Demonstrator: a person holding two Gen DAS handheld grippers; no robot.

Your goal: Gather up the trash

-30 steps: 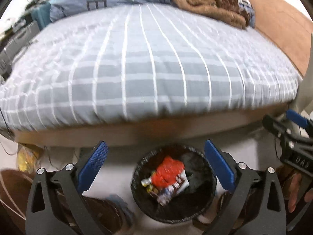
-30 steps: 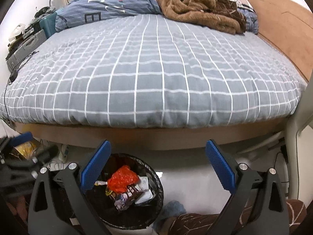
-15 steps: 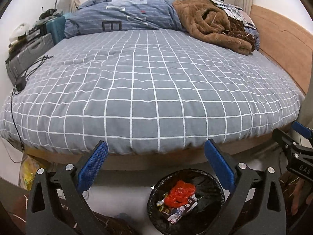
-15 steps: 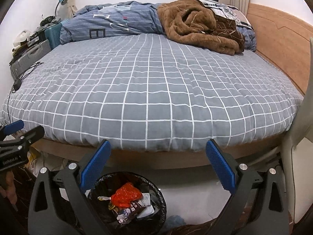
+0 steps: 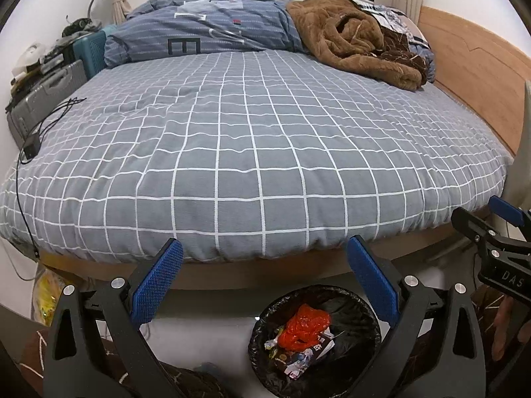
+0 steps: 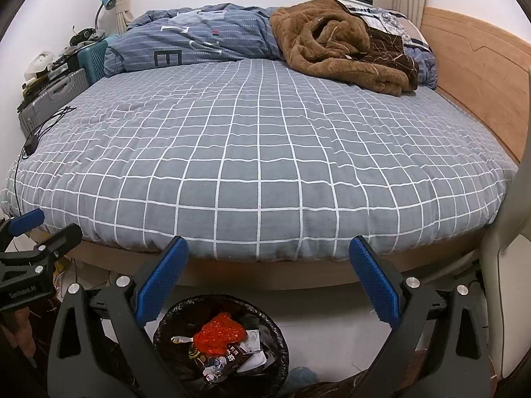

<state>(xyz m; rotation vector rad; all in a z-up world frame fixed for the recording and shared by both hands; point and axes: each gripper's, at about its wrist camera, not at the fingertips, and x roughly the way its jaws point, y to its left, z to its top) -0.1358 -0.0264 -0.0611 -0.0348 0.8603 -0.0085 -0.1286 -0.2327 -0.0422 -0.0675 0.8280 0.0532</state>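
Round black-lined bin point(image 5: 315, 341) upright, mouth up, at 6 o'clock below bed point(image 5: 252, 152); red wrapper point(image 5: 303, 325) on top; left gripper point(image 5: 262, 285) and right gripper point(image 6: 265, 278) wide open, empty

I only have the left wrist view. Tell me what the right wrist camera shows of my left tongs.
Observer: The left tongs show from the side at the frame's left edge, with the fingers apart and nothing between them.
Operator: Now report what stands to the right of the trash bin.
Observer: A white furniture panel runs down the right side of the frame, apart from the trash bin. Your view catches only a sliver of it.
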